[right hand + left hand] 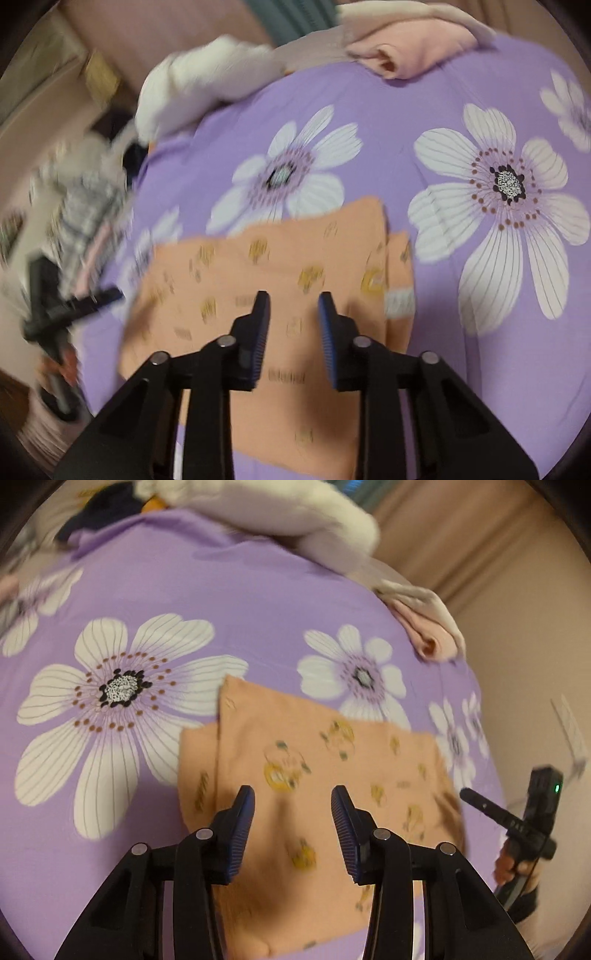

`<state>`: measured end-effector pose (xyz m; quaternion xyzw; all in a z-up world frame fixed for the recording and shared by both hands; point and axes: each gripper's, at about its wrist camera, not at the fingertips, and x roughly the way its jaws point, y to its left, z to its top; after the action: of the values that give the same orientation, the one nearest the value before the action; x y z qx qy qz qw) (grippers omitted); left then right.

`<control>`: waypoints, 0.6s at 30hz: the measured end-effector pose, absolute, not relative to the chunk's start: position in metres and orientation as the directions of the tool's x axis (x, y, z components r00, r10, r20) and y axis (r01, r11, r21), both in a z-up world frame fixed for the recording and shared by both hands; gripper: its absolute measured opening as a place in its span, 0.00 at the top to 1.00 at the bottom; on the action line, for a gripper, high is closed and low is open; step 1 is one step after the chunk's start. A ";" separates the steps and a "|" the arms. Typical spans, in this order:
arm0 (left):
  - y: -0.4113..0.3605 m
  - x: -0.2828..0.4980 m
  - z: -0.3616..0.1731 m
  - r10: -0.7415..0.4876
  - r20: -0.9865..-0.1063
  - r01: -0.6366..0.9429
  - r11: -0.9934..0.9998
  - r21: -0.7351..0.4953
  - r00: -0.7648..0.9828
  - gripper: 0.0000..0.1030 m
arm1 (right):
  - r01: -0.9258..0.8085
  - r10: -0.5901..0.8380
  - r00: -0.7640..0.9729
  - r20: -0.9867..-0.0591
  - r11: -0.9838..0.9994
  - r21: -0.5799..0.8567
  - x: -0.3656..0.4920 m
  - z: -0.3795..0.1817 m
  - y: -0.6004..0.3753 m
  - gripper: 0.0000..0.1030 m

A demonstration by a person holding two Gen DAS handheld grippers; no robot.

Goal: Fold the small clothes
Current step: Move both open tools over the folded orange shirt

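Observation:
A small orange garment (317, 782) with yellow prints lies flat, partly folded, on a purple flowered bedsheet (221, 602). My left gripper (293, 794) is open and empty, hovering just above the garment's middle. The right wrist view shows the same garment (229, 280) with a white label at its right edge. My right gripper (293, 299) is open and empty above it. The right gripper also shows in the left wrist view (532, 819) at the bed's right edge; the left one shows blurred in the right wrist view (55, 306).
A folded pink garment (428, 635) lies at the bed's far right edge, also in the right wrist view (413, 51). A white and pale cloth heap (295, 513) and dark clothes (107, 509) lie at the far end. A grey patterned cloth (85, 214) is left of the bed.

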<state>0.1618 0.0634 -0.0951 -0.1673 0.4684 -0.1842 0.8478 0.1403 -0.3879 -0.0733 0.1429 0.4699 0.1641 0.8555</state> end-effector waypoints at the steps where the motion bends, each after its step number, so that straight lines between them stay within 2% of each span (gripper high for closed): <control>1: 0.054 0.160 -0.095 -0.469 -0.734 0.172 0.878 -0.447 0.492 0.64 | -0.162 0.394 0.500 -0.771 0.917 0.364 0.139 -0.076 -0.381 0.79; 4: 0.039 0.141 -0.105 -0.460 -0.749 0.218 0.888 -0.406 0.478 0.67 | -0.225 0.345 0.485 -0.804 0.937 0.267 0.118 -0.087 -0.365 0.83; 10: 0.029 0.110 -0.136 -0.422 -0.798 0.232 0.906 -0.353 0.431 0.68 | -0.232 0.264 0.468 -0.844 0.958 0.171 0.097 -0.104 -0.355 0.84; 14: 0.038 0.092 -0.144 -0.447 -0.787 0.224 0.894 -0.387 0.425 0.68 | -0.209 0.218 0.438 -0.872 0.968 0.137 0.080 -0.119 -0.366 0.88; 18: 0.050 0.078 -0.137 -0.488 -0.760 0.198 0.872 -0.448 0.429 0.68 | -0.198 0.255 0.436 -0.863 0.963 0.184 0.067 -0.120 -0.377 0.87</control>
<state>0.0776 0.0498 -0.1368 -0.1469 0.4931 -0.2061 0.8323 0.0665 -0.3771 -0.1202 0.0276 0.5140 0.1339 0.8468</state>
